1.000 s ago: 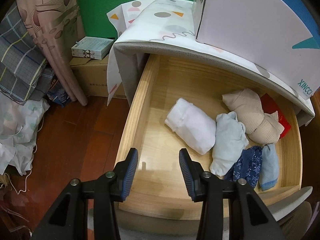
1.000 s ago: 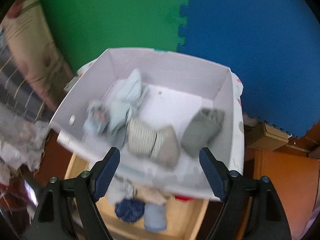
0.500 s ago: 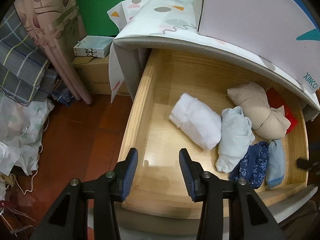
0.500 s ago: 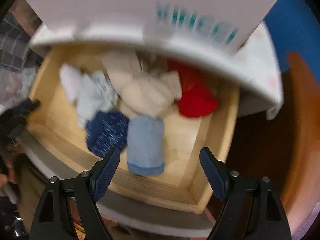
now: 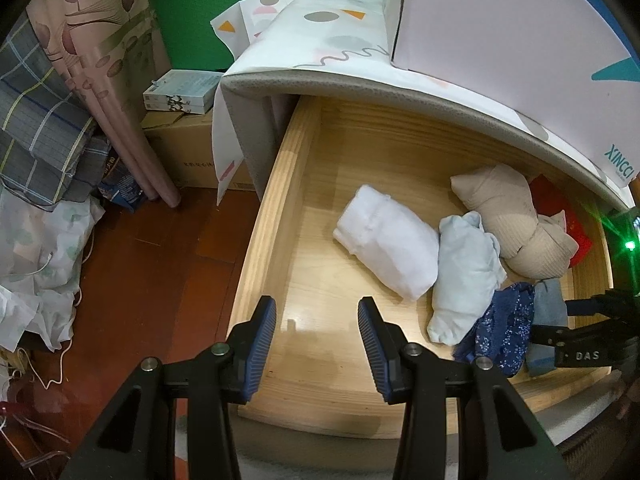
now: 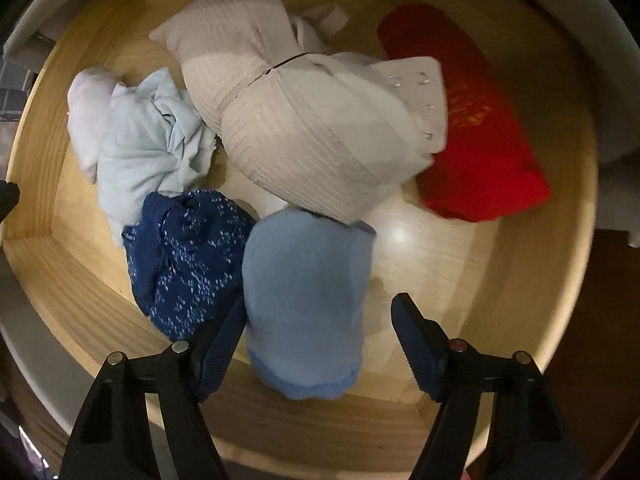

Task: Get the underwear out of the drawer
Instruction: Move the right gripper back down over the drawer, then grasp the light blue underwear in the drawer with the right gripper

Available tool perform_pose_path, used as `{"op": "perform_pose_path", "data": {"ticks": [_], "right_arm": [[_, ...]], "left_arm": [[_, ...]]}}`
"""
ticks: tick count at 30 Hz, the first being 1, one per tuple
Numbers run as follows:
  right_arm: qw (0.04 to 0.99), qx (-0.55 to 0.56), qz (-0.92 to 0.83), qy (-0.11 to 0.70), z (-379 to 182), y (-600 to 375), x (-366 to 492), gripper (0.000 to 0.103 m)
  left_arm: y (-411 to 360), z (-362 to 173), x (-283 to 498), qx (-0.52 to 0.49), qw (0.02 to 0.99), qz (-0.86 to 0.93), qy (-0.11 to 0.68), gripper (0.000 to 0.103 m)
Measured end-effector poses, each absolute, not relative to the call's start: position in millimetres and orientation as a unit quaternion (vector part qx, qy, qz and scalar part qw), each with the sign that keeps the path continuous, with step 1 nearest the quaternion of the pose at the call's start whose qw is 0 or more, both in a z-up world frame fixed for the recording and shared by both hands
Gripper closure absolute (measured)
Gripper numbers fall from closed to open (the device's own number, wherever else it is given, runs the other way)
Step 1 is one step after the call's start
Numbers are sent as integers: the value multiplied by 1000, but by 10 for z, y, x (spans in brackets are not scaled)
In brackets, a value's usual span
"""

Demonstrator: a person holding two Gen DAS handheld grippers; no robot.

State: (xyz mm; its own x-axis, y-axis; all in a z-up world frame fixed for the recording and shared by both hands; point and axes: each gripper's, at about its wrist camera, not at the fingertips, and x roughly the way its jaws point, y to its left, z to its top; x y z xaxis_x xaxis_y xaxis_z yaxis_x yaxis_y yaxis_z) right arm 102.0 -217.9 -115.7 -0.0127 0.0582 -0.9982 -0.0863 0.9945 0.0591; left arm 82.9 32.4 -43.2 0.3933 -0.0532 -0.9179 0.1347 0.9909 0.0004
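Right gripper (image 6: 318, 322) pointing down into the wooden drawer (image 5: 276, 216), jaws closing around the light-blue folded underwear (image 6: 304, 300) near the drawer's front right corner, left pad touching it, right pad apart; left gripper (image 5: 316, 338) hovering part-open and empty over the drawer's front left; lying in the drawer also: white roll (image 5: 386, 256), pale-blue bundle (image 5: 464, 276), navy speckled piece (image 6: 184, 256), beige bra (image 6: 296, 120), red garment (image 6: 476, 132).

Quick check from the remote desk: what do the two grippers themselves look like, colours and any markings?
Both match: the left gripper and the right gripper have black angular plastic arms with round silver rivets, ending in dark blue ribbed fingers. In the left wrist view, the right gripper's black body shows white "DAS" lettering. No cables or sleeves are visible.
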Motion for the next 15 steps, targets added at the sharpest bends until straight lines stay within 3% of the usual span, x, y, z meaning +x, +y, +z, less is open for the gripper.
{"op": "perform_pose_path", "data": {"ticks": [13, 15], "right_arm": [[680, -32, 56, 730, -1354, -2211, 1247, 39], [681, -32, 55, 729, -1351, -2209, 1244, 45]], "left_arm": [[266, -450, 835, 39, 831, -58, 552, 59], [238, -451, 827, 42, 831, -58, 552, 59]]}}
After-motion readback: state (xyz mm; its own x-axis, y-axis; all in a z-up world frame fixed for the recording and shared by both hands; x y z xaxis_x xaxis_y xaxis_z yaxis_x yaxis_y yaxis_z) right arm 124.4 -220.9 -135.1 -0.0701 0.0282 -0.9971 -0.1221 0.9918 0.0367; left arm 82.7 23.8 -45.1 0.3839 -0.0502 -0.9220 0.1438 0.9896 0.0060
